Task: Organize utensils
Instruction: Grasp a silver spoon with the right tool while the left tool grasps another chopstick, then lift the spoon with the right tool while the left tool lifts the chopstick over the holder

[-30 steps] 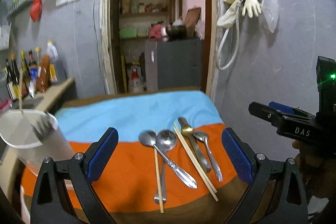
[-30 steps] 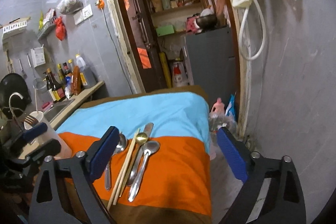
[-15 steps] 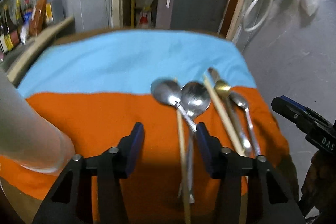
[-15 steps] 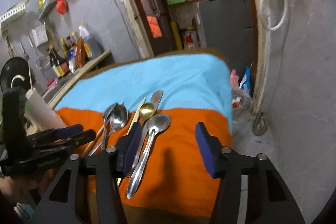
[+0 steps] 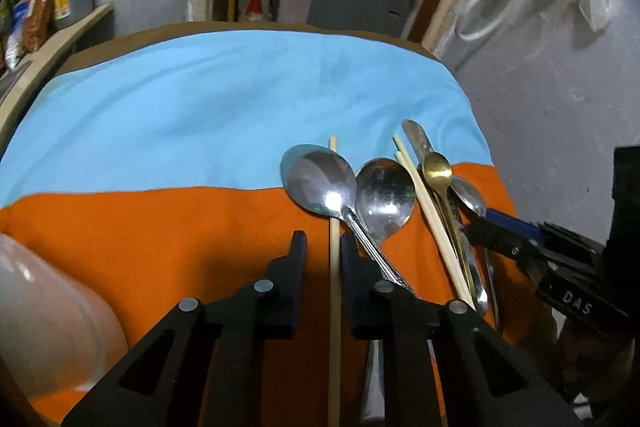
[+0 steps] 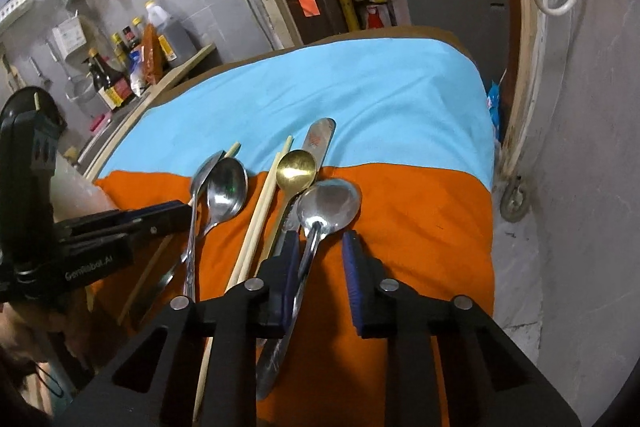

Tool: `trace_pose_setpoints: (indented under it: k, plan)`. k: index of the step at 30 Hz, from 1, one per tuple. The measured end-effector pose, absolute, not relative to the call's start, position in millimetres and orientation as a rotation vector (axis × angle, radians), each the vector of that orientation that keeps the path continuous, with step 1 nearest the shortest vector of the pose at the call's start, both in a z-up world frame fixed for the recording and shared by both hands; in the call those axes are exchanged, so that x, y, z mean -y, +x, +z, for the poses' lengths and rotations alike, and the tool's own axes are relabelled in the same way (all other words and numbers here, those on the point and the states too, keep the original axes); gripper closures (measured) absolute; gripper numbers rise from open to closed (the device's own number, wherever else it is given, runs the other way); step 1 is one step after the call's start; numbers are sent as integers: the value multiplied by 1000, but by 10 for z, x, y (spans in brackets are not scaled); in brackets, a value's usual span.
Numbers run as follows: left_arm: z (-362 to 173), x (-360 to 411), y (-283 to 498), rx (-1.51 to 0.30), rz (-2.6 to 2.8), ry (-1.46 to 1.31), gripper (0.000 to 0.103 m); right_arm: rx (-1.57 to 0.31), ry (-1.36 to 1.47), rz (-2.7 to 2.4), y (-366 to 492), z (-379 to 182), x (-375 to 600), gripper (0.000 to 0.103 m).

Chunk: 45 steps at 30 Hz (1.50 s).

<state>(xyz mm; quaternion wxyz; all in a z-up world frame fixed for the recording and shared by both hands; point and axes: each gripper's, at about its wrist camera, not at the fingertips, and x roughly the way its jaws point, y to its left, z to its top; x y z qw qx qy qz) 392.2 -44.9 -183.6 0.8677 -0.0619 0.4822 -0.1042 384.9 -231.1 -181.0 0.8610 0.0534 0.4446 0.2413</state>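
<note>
Several utensils lie on an orange and blue cloth [image 5: 160, 247]. My left gripper [image 5: 323, 247] points down at them. Its jaws are closing around a single wooden chopstick [image 5: 334, 291], with a gap still showing on the chopstick's left side. Beside it are two large steel spoons [image 5: 320, 183], a chopstick pair [image 5: 432, 219], a gold spoon [image 5: 437, 167] and a knife [image 5: 416, 135]. My right gripper [image 6: 320, 247] is closing around the handle of the rightmost steel spoon [image 6: 330, 201], with its pads still apart from the handle.
A translucent plastic cup [image 5: 48, 319] stands at the cloth's near left corner. A counter with bottles [image 6: 120, 79] runs along the left. The table's right edge drops to the floor beside a grey wall [image 6: 580, 187]. A doorway with shelves lies beyond.
Both grippers dropped and tilted down toward the utensils while their jaws narrowed from wide open. The left now straddles the single chopstick and the right straddles a spoon handle.
</note>
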Motion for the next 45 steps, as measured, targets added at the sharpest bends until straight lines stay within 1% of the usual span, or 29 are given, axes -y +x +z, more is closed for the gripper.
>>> trace_pose_setpoints:
  k: [7,8,9,11,14,20,25,31,37,45]
  plan:
    - [-1777,475,3996,-1064,-238,-83,91,-956,118,477,3915,-1794,2249,84]
    - [-1774,490,3996,-1065,-236,-76,97,-958,115,470,3919,-1788,2234,92]
    - [-1766,487,3994,-1069,-242,-80,101,-965,122,462,3922,-1790,2236,97]
    - [-1766,454,3977,-1077,-251,-124,101,-978,180,456,3944,-1802,2274,99]
    - [-1752,418,3913,-1075,-257,-184,101,-973,242,459,3913,-1805,2342,100]
    - [-1716,326,3612,-1053,-261,-319,101,-912,264,478,3662,-1726,2393,102]
    - [-1730,316,3347,-1083,-259,-379,101,-864,231,482,3467,-1666,2342,102]
    - [-1600,262,3043,-1119,-265,-379,101,-817,233,475,3299,-1566,2330,102]
    - [-1394,247,2723,-1020,-278,-387,101,-726,249,483,3092,-1395,2290,102]
    - [-797,153,2380,-706,-345,-401,101,-527,243,478,2862,-924,2142,102]
